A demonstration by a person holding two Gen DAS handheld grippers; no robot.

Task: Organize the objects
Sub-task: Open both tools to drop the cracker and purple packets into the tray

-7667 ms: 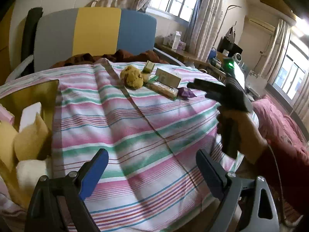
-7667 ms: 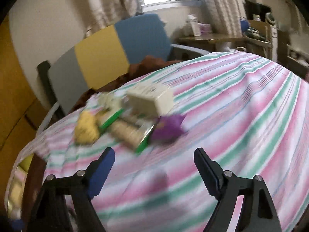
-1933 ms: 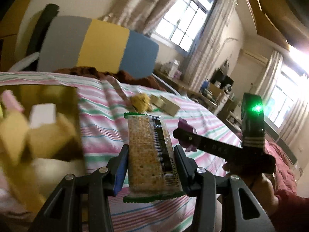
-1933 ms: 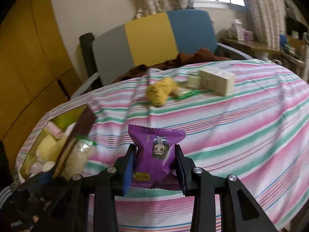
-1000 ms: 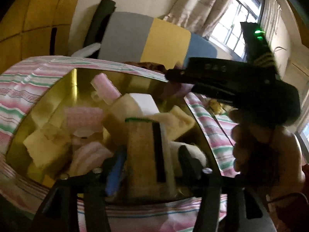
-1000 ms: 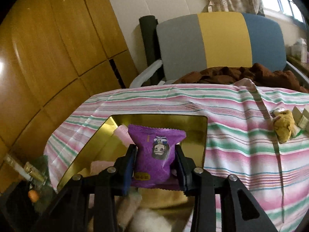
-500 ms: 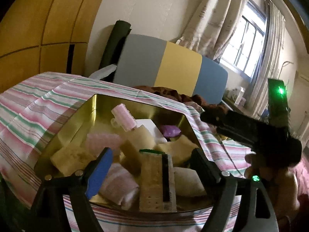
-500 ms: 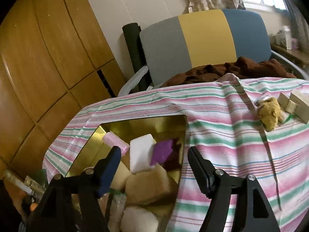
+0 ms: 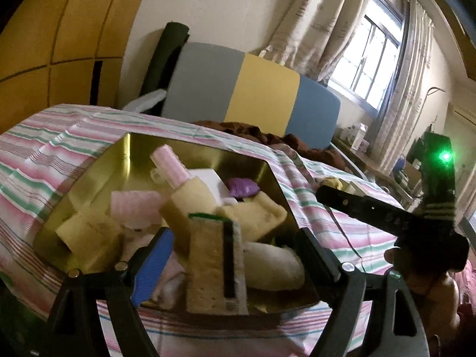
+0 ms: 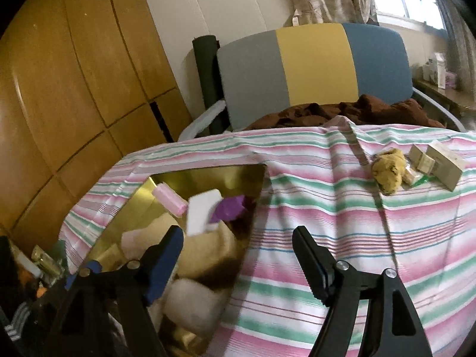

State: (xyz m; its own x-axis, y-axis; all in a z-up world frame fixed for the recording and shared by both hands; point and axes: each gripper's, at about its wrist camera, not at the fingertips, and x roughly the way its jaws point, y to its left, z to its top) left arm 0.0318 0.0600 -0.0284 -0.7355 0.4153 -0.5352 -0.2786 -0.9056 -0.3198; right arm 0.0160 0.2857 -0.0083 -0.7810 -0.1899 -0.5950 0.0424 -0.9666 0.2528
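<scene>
One gold box (image 9: 190, 154), one cracker pack (image 9: 215, 263), one purple packet (image 9: 241, 186), two tools (image 9: 235, 255).

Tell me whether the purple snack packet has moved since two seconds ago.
Yes. The purple snack packet left the right gripper and now lies inside the gold box, near its far wall.

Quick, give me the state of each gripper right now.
Left gripper: open, holding nothing; cracker packet stands loose between its jaws in the gold tray.
Right gripper: jaws opening, empty.
</scene>
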